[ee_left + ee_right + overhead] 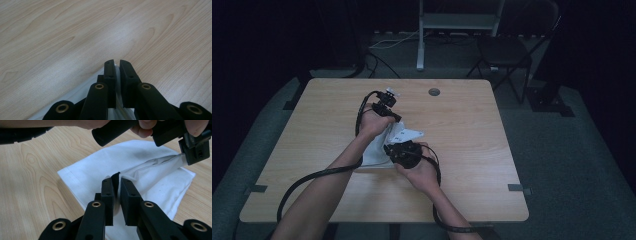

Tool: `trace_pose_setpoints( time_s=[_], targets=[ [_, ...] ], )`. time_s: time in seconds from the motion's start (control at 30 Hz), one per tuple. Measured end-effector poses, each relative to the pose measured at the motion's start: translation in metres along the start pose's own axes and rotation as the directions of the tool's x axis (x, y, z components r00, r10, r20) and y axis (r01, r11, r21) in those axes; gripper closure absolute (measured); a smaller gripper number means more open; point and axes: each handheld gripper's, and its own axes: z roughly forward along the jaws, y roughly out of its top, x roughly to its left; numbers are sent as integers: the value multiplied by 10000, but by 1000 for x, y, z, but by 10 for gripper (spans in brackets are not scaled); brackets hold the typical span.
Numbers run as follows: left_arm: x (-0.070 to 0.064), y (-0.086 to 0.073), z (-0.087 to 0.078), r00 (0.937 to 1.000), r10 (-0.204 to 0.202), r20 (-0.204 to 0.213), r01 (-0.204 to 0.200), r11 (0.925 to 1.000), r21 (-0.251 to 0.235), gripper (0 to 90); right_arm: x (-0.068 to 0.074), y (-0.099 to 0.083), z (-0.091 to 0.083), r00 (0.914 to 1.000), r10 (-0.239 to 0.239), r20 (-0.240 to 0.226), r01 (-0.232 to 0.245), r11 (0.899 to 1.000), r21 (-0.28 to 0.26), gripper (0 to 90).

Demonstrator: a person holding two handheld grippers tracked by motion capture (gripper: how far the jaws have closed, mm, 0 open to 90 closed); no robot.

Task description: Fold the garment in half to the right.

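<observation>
**Cloth pinched at two points, stretched between the grippers**

A white cloth (pixel 140 162) lies on the wooden table (pixel 462 150), part-folded. The right gripper (pixel 117 182) has its jaws clamped on a raised fold near the person's side of the cloth; the left gripper (pixel 115 65) has its jaws closed on a corner at the far side. The cloth between them runs taut, away from the person. Judging by that line, the next move likely depends on both grippers travelling together along it.

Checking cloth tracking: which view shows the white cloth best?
Right gripper view: the cloth lies spread on the table, both grippers pinching it. The high view shows it mostly hidden under hands; the left gripper view shows just a corner.
</observation>
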Motion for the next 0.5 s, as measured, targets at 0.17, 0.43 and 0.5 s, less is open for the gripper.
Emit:
trace_pose_setpoints(
  time_s=[0.17, 0.43, 0.5],
  targets=[
    [-2, -1, 1, 10000, -38, 10, 38, 10000, -8, 843, 0, -1, 0, 10000, 49, -28, -49, 10000, 64, 816],
    [-3, -1, 4, 10000, -24, 5, 24, 10000, 24, 840, -2, -3, -1, 10000, 44, 7, -44, 10000, 76, 816],
    [-4, -1, 4, 10000, -61, 7, 61, 10000, 22, 840, -2, -3, -1, 10000, 60, 16, -60, 9999, 109, 816]
  ],
)
